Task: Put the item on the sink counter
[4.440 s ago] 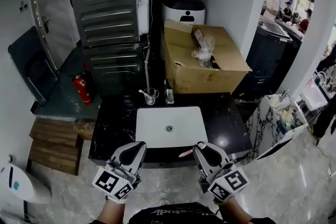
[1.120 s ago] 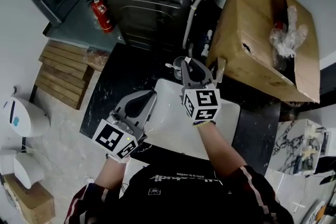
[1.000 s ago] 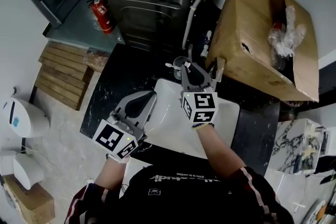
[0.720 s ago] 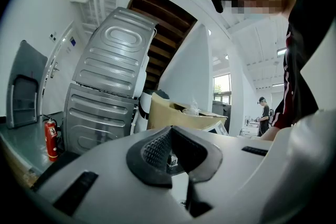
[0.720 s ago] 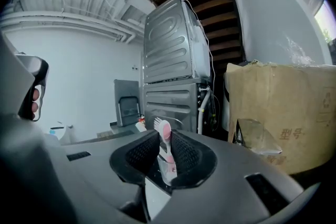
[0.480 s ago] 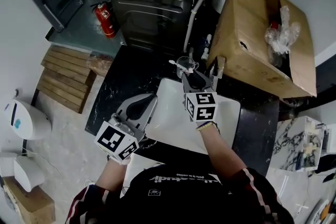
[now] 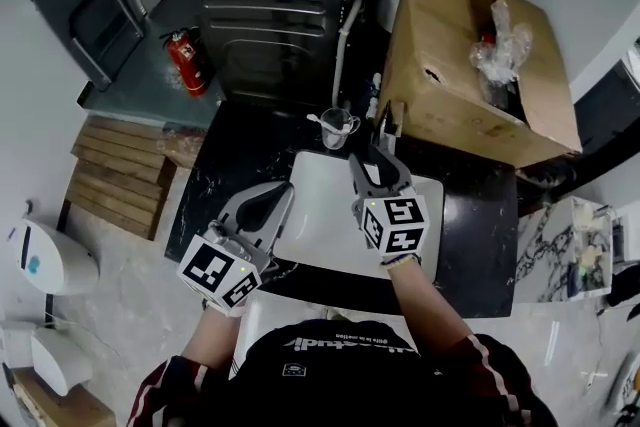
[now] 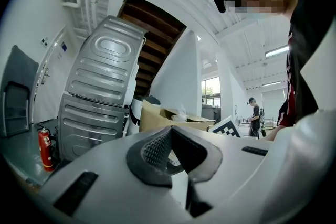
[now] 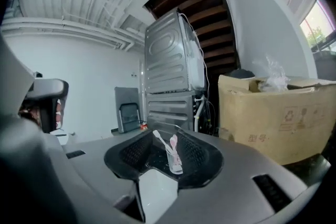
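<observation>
A clear glass cup (image 7: 338, 126) stands on the black sink counter (image 7: 228, 165), behind the white basin (image 7: 325, 237). In the right gripper view the cup (image 9: 176, 161) holds a pink toothbrush (image 9: 173, 145) and a white one (image 9: 159, 139). My right gripper (image 7: 372, 159) hovers over the basin's back edge, a short way in front of the cup. Its jaws have just been opening and stand wide, with nothing between them. My left gripper (image 7: 282, 191) hangs over the basin's left edge, its fingertips together and empty; its own view (image 8: 170, 131) shows the same.
An open cardboard box (image 7: 470, 65) with plastic wrap inside sits behind the counter at the right. A steel appliance (image 7: 265, 25) stands behind the counter's middle. A red fire extinguisher (image 7: 187, 61) and wooden boards (image 7: 118, 177) lie at the left.
My right gripper has let go and drawn back from the cup over the basin, jaws spread. The pink toothbrush it held earlier now stands in the cup. The left gripper shifted slightly.
</observation>
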A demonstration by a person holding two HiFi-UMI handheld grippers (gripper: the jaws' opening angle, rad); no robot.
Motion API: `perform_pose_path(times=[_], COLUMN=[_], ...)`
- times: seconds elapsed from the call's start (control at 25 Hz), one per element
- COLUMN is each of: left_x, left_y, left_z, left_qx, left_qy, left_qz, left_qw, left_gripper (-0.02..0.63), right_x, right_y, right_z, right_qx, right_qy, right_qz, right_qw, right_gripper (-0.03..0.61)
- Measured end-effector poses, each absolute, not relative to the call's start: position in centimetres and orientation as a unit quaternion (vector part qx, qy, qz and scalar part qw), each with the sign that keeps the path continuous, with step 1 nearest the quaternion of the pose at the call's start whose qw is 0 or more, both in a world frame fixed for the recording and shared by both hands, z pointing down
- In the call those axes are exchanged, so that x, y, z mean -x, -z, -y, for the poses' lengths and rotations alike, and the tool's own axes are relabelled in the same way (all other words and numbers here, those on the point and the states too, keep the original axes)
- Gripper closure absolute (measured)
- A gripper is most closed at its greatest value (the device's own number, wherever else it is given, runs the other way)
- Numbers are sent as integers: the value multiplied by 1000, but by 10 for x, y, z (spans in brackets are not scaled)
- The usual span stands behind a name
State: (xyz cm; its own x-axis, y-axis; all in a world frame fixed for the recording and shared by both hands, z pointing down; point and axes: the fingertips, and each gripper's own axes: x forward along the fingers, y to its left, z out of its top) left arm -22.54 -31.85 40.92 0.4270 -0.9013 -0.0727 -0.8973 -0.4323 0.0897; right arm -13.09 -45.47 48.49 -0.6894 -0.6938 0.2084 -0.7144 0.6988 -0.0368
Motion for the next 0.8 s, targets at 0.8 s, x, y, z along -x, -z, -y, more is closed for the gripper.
perform_pose_path(times=[0.8], left_x=[135], left_y=[-377], left_z=[256], left_qx=[-899], left_qy=[64], left_qz=[434], left_qw=[-12], left_gripper=[598], right_x=[9], right_y=[-399], right_z=[274], right_qx=[-392], right_qy=[-26], right_qz=[920], right_qw=[15], right_gripper=[541])
